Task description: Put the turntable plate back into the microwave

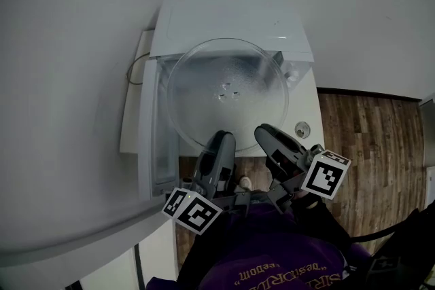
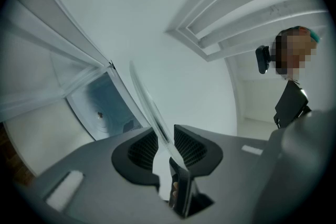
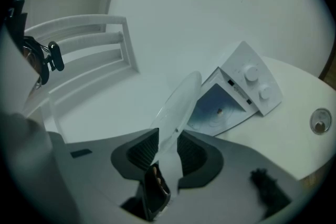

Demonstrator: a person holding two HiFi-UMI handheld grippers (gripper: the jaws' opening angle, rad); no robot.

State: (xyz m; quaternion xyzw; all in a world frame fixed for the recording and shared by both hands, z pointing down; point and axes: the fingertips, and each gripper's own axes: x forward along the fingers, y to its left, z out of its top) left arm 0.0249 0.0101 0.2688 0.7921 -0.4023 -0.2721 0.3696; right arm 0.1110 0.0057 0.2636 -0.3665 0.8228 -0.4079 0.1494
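Before microwave (image 1: 231, 24), both tongs (image 1: 221, 138) (image 1: 266, 131) clamp plate (image 1: 228, 88).

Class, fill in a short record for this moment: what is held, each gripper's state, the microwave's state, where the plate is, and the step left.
Held thing: glass plate, round and clear
Left gripper: shut on the plate's near rim
Right gripper: shut on the near rim, beside the left
Microwave: white, on a white table, door open to the left
Plate's place: about level before the opening, not yet set down inside
Step left: probably slide it in and set it down
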